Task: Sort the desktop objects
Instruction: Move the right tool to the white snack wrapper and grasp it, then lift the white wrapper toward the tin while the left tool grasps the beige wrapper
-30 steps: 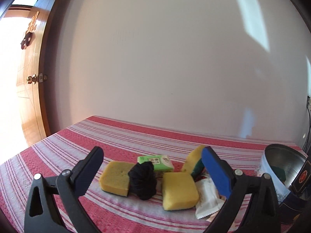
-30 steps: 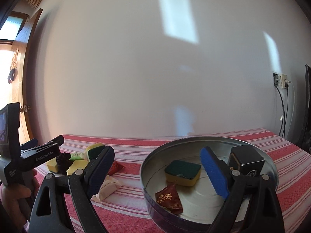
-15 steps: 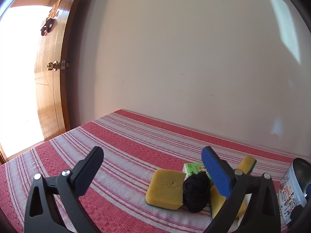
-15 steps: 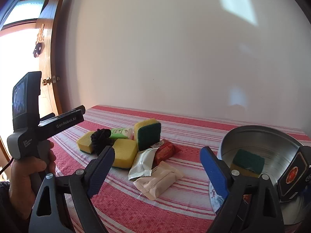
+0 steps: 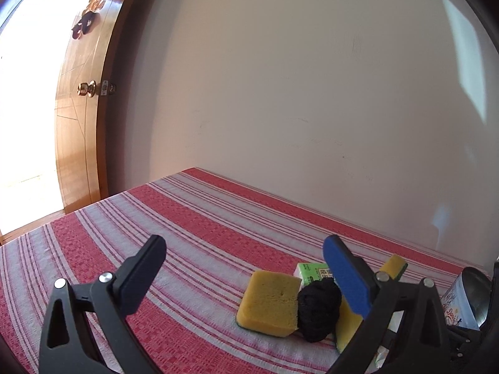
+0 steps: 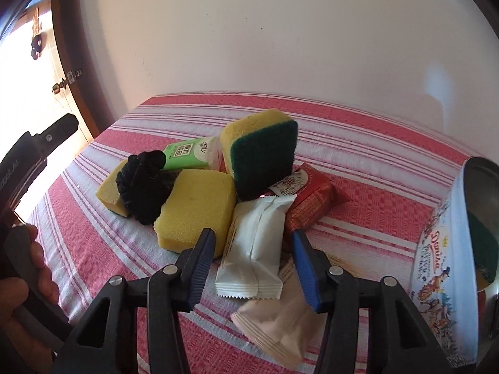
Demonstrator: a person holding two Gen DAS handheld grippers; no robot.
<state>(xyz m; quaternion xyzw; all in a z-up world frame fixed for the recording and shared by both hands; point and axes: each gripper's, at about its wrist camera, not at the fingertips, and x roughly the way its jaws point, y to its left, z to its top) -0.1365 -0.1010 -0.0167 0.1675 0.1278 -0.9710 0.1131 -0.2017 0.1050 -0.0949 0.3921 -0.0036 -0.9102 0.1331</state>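
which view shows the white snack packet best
The right wrist view: the white snack packet lies whole between the closing right claw's fingers. The left wrist view shows only a sliver, behind its own claw arm.

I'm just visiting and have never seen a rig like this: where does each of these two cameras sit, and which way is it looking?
Left wrist view: sits on the left gripper, looking along its open fingers over the red striped tablecloth toward a wall and wooden door; only the fingers show.
Right wrist view: sits on the right gripper, tilted down at the white sealed snack packet between its closing jaws; the person's hand shows at left.
Both share the black knitted bundle, the yellow sponges and the printed round tin.
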